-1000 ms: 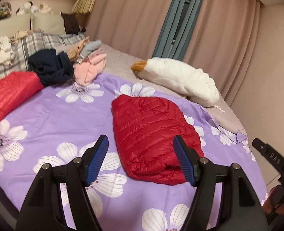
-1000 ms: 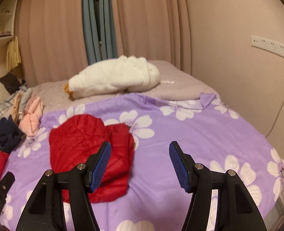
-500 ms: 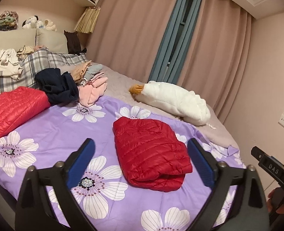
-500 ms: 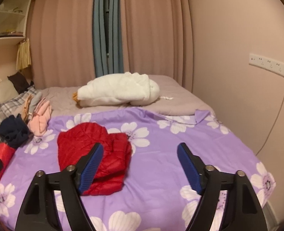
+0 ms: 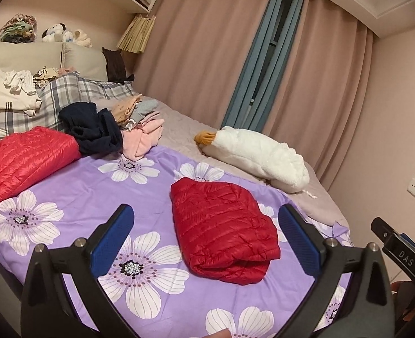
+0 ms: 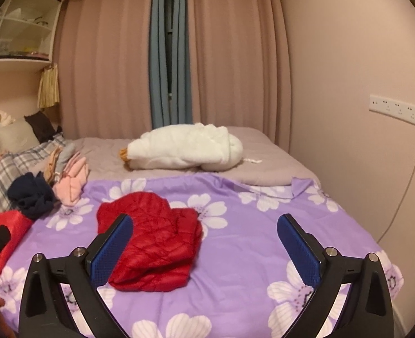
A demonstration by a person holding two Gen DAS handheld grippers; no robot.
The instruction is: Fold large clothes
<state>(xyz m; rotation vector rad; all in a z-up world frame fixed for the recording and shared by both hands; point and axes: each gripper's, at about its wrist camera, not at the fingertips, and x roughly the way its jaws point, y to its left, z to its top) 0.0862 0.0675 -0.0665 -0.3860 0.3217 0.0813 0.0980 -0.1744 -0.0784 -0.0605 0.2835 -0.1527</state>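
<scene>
The folded red jacket [image 5: 224, 231] lies on the purple flowered bedspread [image 5: 94, 186]. The left tongs [image 5: 206, 242] stand wide and empty. The right tongs [image 6: 204, 249] have just been opening, nothing between them.

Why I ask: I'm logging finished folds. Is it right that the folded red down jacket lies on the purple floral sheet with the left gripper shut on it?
Not quite. The left wrist view shows the left gripper open and clear of the folded red down jacket, which lies on the purple floral sheet.

- Red jacket [image 5: 224, 231]: quilted, slightly shiny cloth.
- Purple sheet [image 5: 89, 186]: smooth matt cloth, flower-printed.
- White plush toy [image 5: 258, 155]: fluffy.
- Pads [image 6: 110, 253]: blue, textured.
</scene>
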